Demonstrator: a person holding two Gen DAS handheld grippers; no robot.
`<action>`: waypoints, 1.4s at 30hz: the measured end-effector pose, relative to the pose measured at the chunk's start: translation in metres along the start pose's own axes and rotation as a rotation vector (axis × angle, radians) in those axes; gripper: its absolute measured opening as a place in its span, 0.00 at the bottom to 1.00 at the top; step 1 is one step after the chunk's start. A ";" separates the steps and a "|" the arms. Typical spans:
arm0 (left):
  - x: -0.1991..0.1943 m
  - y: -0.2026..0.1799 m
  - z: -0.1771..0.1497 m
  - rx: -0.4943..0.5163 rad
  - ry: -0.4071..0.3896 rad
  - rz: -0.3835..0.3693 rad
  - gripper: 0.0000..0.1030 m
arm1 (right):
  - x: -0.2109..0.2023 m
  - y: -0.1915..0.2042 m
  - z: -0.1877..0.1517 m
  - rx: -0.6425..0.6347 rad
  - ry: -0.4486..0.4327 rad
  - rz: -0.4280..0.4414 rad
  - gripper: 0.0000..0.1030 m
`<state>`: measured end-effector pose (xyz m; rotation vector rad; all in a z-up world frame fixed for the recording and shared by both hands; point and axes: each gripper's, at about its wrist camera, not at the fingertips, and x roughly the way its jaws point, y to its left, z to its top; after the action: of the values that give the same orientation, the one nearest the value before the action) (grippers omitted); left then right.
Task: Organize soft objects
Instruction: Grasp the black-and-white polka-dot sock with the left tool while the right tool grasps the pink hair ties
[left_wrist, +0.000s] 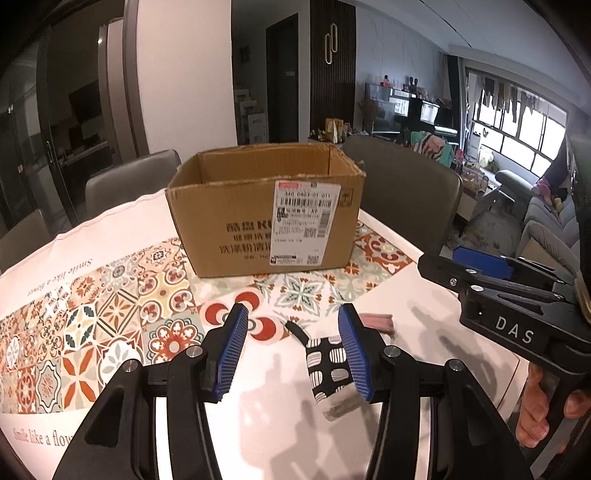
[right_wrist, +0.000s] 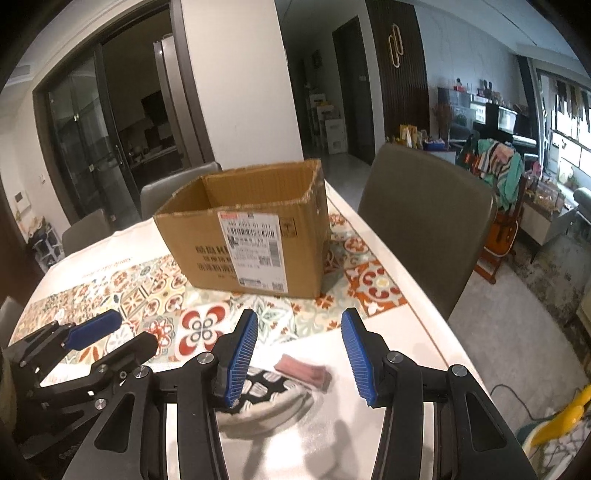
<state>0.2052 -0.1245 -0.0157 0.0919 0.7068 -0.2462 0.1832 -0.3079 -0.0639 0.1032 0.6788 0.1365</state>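
An open cardboard box (left_wrist: 266, 218) stands on the patterned tablecloth; it also shows in the right wrist view (right_wrist: 251, 232). A black-and-white patterned soft item (left_wrist: 328, 365) lies on the white table just inside my left gripper's right finger; in the right wrist view (right_wrist: 269, 387) it lies by the right gripper's left finger. A small pink folded cloth (right_wrist: 303, 371) lies beside it, also seen in the left wrist view (left_wrist: 376, 320). My left gripper (left_wrist: 291, 354) is open and empty above the table. My right gripper (right_wrist: 299, 354) is open and empty, hovering over both items.
Grey chairs (right_wrist: 424, 221) stand around the table (right_wrist: 406, 332). The table edge runs along the right (left_wrist: 443, 295). The other gripper shows at the right of the left wrist view (left_wrist: 498, 295) and at the left of the right wrist view (right_wrist: 74, 354).
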 end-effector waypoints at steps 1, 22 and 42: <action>0.002 0.000 -0.002 0.001 0.006 -0.003 0.49 | 0.002 -0.001 -0.002 0.002 0.006 0.003 0.47; 0.042 -0.004 -0.032 -0.039 0.140 -0.095 0.49 | 0.048 -0.013 -0.038 0.035 0.138 0.055 0.47; 0.081 0.004 -0.045 -0.149 0.259 -0.211 0.50 | 0.096 -0.015 -0.048 0.034 0.227 0.071 0.47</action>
<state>0.2372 -0.1287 -0.1027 -0.0951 0.9916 -0.3873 0.2280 -0.3051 -0.1622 0.1455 0.9048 0.2070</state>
